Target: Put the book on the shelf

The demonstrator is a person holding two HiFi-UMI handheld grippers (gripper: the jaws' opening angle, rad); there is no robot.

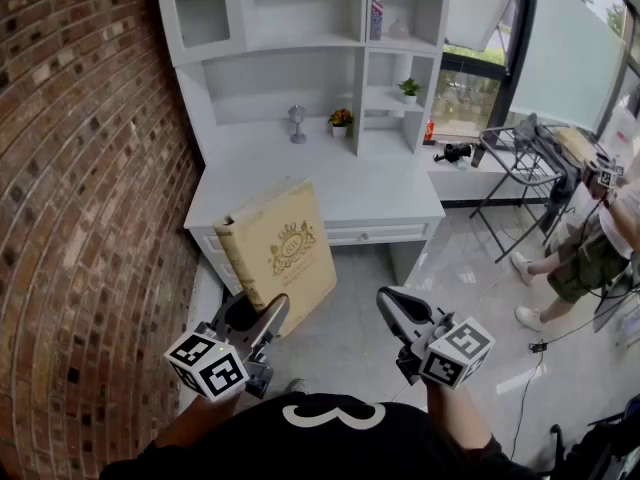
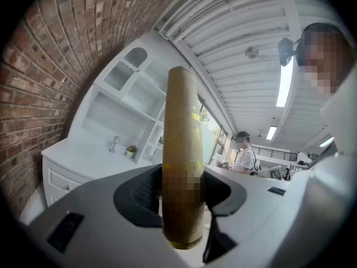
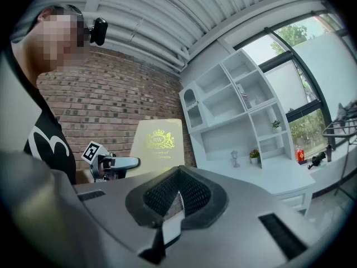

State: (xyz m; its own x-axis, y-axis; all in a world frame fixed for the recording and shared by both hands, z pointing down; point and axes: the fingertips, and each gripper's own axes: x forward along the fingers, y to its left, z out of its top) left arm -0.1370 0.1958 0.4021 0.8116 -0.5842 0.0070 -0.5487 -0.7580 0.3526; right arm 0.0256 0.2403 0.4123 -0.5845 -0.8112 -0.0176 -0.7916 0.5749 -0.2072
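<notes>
The left tool (image 1: 258, 323) pinches the book (image 1: 283, 248) by its bottom edge, with a pad pressed on each cover. The book stands up out of the jaws with its long axis near upright, tilted a little. Its spine is on the side of the brick wall (image 1: 80, 168), and its crest cover faces the right tool (image 1: 398, 310). The right tool is pressed together with nothing in it, just beside the book but not touching it. Ahead of the left tool, past the book, lies the tabletop (image 1: 370, 198), and behind that rises the shelf (image 1: 300, 63), well apart from the book. The left tool is nearer and bears the load. By my judgement the coming move is a carry forward and up towards a bay tall enough for the book, which should stay upright and go in edge first
</notes>
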